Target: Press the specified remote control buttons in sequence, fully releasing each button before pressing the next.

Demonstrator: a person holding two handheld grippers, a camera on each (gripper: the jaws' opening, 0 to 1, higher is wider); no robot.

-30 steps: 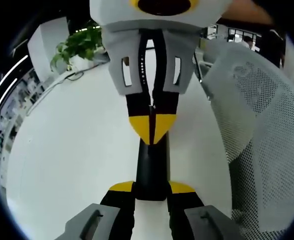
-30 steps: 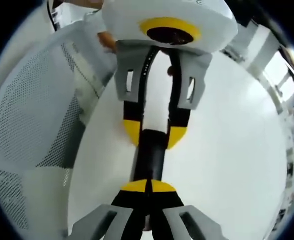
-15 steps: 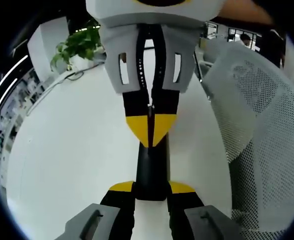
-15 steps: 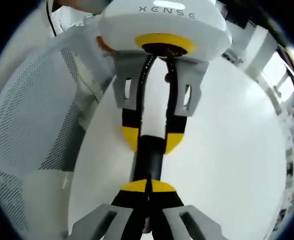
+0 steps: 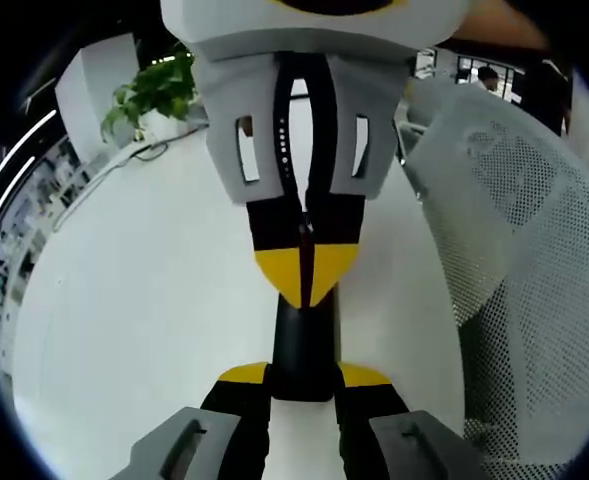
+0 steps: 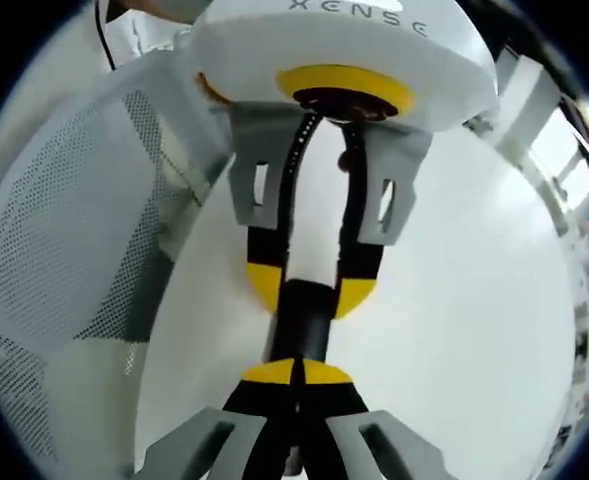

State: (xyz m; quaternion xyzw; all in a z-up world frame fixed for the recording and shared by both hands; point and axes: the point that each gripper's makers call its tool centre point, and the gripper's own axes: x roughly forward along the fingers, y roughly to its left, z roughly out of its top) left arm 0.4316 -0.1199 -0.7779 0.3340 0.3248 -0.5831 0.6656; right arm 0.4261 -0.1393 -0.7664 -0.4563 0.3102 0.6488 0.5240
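A black remote control [image 5: 304,340] is clamped by its sides between the yellow-tipped jaws of my left gripper [image 5: 304,376], which is shut on it above the white table. From the top of the left gripper view comes my right gripper [image 5: 304,278], shut, its joined yellow tips resting on the remote's face. In the right gripper view, my right gripper [image 6: 294,372] stands shut at the bottom, its tips against the remote [image 6: 304,322]. The left gripper [image 6: 309,292] grips the remote's far end. The buttons are hidden.
A round white table [image 5: 144,300] lies below both grippers. A grey mesh chair [image 5: 534,250] stands close at its edge, and the chair [image 6: 64,220] is also in the right gripper view. A potted plant [image 5: 159,90] sits at the table's far side.
The two grippers have come closer together: the right gripper's tips have slid a little along the remote toward the left gripper. The left gripper's hold is unchanged.
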